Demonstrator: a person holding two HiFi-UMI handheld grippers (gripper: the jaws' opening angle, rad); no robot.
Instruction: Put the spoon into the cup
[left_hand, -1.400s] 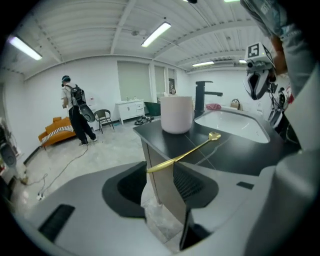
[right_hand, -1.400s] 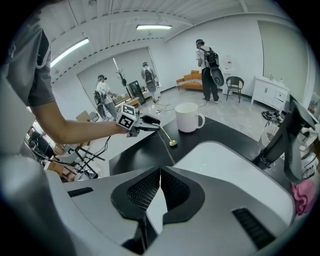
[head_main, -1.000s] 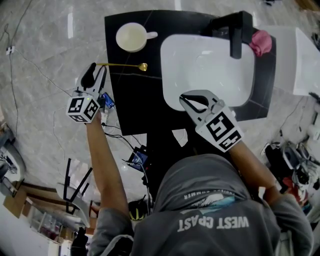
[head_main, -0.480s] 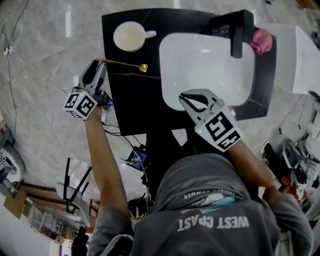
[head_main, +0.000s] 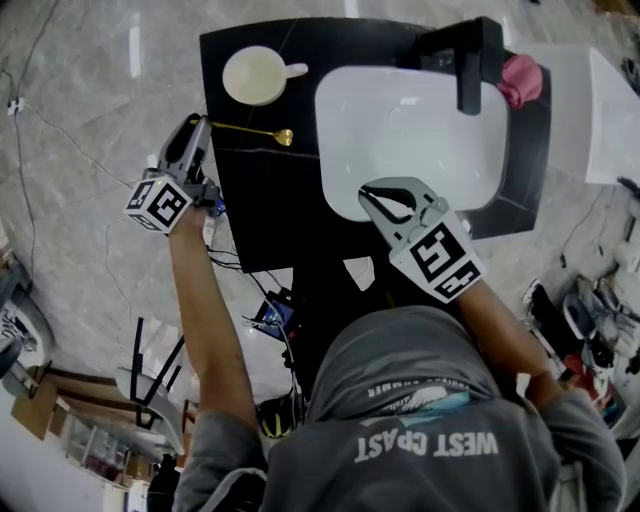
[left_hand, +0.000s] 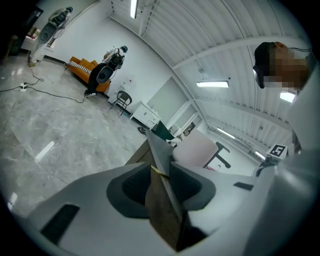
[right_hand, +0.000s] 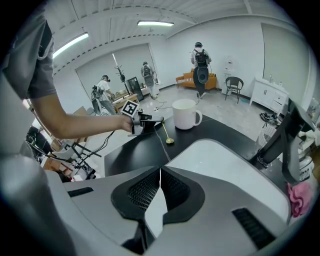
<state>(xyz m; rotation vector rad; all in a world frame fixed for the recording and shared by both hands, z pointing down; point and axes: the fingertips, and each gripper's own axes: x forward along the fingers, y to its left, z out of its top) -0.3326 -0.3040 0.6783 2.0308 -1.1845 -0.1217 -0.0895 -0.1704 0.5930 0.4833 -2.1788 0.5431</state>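
Note:
A white cup stands at the far left of the black counter. The gold spoon lies flat just in front of it, its handle end at the counter's left edge. My left gripper is rolled on its side at that handle end. In the left gripper view its jaws have just been closing, with the counter edge and the thin gold handle in the narrow gap left between them. My right gripper is shut and empty over the sink's near rim. The right gripper view shows the cup and spoon.
A white sink fills the counter's right half, with a black faucet behind it and a pink cloth at the far right. Cables and stands lie on the marble floor to the left. People stand in the room beyond.
My left gripper has rolled onto its side and edged up to the spoon's handle end, its jaws drawing closer together. The right gripper has stayed put.

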